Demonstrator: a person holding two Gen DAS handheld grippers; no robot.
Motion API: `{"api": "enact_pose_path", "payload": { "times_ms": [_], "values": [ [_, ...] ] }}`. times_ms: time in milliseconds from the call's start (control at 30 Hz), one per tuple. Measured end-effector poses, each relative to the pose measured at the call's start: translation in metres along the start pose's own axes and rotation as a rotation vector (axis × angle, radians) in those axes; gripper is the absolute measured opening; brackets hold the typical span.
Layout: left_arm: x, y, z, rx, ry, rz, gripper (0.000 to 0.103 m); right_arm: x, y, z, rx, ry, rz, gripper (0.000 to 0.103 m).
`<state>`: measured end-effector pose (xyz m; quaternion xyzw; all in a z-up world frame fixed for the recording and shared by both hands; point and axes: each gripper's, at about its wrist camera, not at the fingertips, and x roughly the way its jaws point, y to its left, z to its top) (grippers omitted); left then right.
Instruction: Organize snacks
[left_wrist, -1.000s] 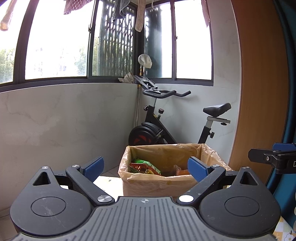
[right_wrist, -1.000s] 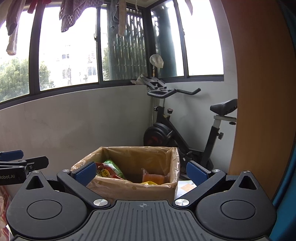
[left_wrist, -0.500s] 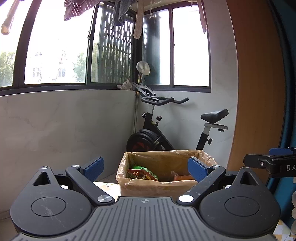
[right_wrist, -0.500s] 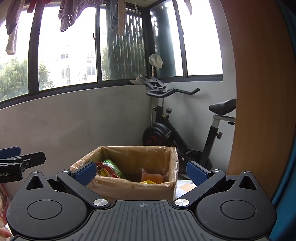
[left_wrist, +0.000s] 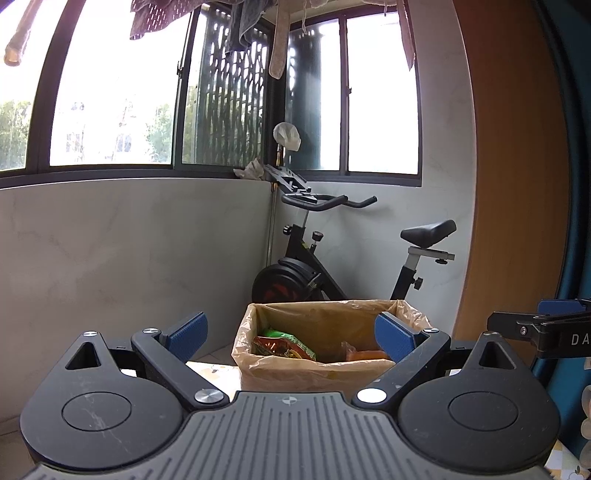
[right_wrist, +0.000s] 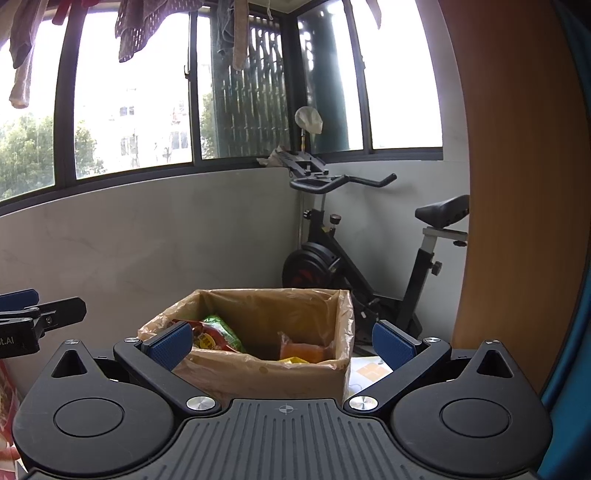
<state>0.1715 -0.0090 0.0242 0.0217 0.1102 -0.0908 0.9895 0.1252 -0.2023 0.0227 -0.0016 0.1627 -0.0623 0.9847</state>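
A cardboard box (left_wrist: 314, 373) (right_wrist: 266, 376) lined with a clear plastic bag stands ahead on the table. Inside lie a red and green snack bag (left_wrist: 284, 345) (right_wrist: 216, 334) and an orange packet (left_wrist: 365, 355) (right_wrist: 301, 349); a yellow packet (right_wrist: 293, 360) peeks up in the right wrist view. My left gripper (left_wrist: 290, 334) is open and holds nothing, raised in front of the box. My right gripper (right_wrist: 280, 343) is open too, also empty, level with the box's near rim. Each gripper's side shows at the edge of the other's view.
An exercise bike (left_wrist: 314, 273) (right_wrist: 332, 258) stands in the corner behind the box, below the windows. A wooden panel (left_wrist: 517, 184) (right_wrist: 517, 184) rises on the right. A patterned tablecloth (left_wrist: 212, 369) (right_wrist: 369, 371) covers the table beside the box. Laundry hangs overhead.
Both grippers stay open and empty. The left wrist view has tilted upward, so the box sits lower and smaller in it. The right gripper has barely moved.
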Motion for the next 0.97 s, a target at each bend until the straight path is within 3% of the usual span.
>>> {"api": "enact_pose_path", "payload": {
  "times_ms": [967],
  "values": [
    [0.0092,0.0017,-0.0051,-0.04,0.02,-0.022,0.098,0.0074,0.0017,-0.0075,-0.001,0.021,-0.006,0.103]
  ]
}}
